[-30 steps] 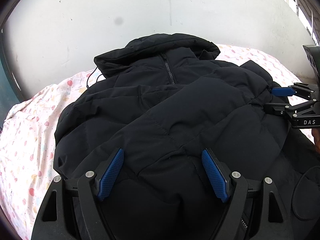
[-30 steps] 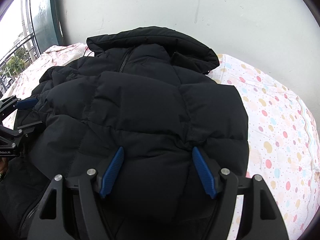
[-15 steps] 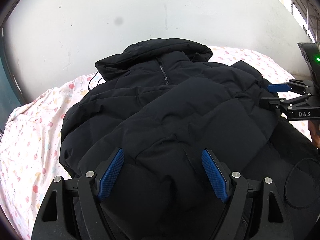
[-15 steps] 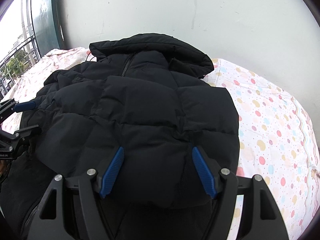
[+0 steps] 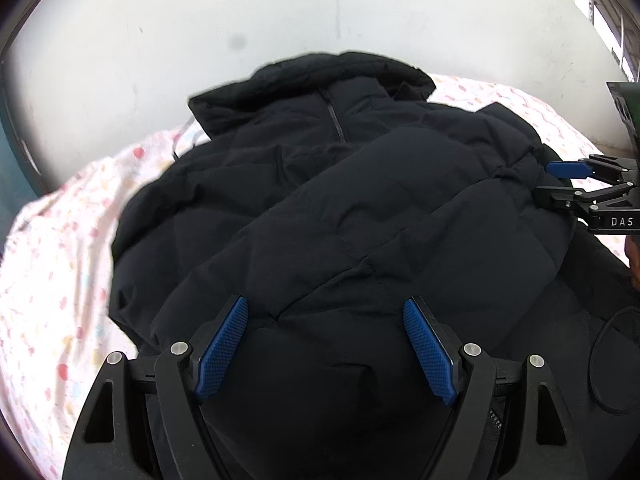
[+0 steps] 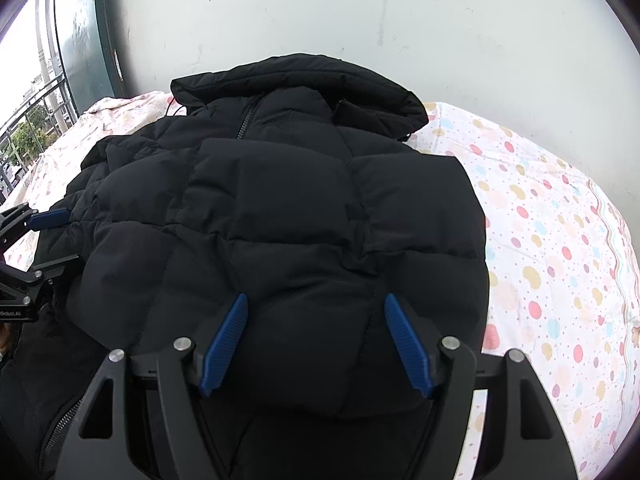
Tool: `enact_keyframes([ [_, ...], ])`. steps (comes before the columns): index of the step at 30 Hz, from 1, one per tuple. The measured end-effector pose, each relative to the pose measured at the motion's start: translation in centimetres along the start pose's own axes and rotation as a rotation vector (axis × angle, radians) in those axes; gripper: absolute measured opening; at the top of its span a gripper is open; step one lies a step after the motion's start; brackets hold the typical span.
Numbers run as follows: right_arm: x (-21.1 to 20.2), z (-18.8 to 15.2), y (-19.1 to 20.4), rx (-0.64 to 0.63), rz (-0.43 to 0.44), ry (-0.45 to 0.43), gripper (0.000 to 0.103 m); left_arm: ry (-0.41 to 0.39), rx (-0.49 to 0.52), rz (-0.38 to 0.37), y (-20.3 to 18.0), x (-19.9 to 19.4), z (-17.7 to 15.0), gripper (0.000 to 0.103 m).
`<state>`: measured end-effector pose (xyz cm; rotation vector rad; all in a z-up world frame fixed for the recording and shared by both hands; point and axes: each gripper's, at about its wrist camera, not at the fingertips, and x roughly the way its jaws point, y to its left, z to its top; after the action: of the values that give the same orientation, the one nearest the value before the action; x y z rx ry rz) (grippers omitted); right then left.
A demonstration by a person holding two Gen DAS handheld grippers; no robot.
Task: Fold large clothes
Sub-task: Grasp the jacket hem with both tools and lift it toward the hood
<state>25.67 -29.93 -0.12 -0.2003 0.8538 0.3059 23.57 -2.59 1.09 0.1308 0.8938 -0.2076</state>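
A black puffer jacket (image 5: 320, 200) lies on a bed with its hood (image 6: 300, 80) toward the wall. Its lower part is folded up over the chest, leaving the top of the zipper (image 6: 246, 120) showing. My left gripper (image 5: 326, 308) is shut on the thick folded edge, and padded fabric fills the space between its blue pads. My right gripper (image 6: 316, 302) grips the same edge further right, and creases run toward its pads. The right gripper (image 5: 556, 184) also shows at the jacket's right side in the left wrist view. The left gripper (image 6: 60, 240) shows at the jacket's left side in the right wrist view.
A white bedsheet (image 6: 560, 240) with coloured dots spreads out on both sides of the jacket. A pale wall (image 5: 320, 12) rises right behind the hood. A dark green door frame (image 6: 84, 40) and an outdoor railing (image 6: 28, 120) stand at the far left.
The view along the left gripper has wobbled slightly, so the jacket sits a little differently in frame. Both grippers keep the same hold and the same width.
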Motion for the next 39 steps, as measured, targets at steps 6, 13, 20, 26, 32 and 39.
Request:
enact_keyframes([
  [6, 1.0, 0.0, 0.1, 0.017, -0.013, 0.024, 0.073, 0.030, -0.059, -0.063, 1.0, 0.1, 0.2, 0.079],
  [13, -4.9, 3.1, 0.7, -0.025, -0.017, -0.060, 0.073, -0.089, -0.107, -0.082, 5.2, -5.9, 4.7, 0.079],
  [20, -13.2, 11.5, -1.3, -0.050, -0.036, -0.254, 0.074, -0.176, -0.055, 0.023, 11.3, -11.0, 14.5, 0.084],
  [26, -12.8, 17.6, -6.0, 0.044, 0.044, -0.305, 0.076, -0.195, -0.097, -0.020, 15.5, -9.9, 21.3, 0.098],
  [32, -5.8, 21.7, -10.7, 0.175, 0.163, -0.256, 0.078, -0.107, -0.162, -0.169, 17.7, -2.7, 25.9, 0.099],
  [39, 5.0, 25.5, -12.5, 0.248, 0.261, -0.165, 0.079, -0.001, -0.286, -0.295, 19.0, 7.6, 28.6, 0.099],
])
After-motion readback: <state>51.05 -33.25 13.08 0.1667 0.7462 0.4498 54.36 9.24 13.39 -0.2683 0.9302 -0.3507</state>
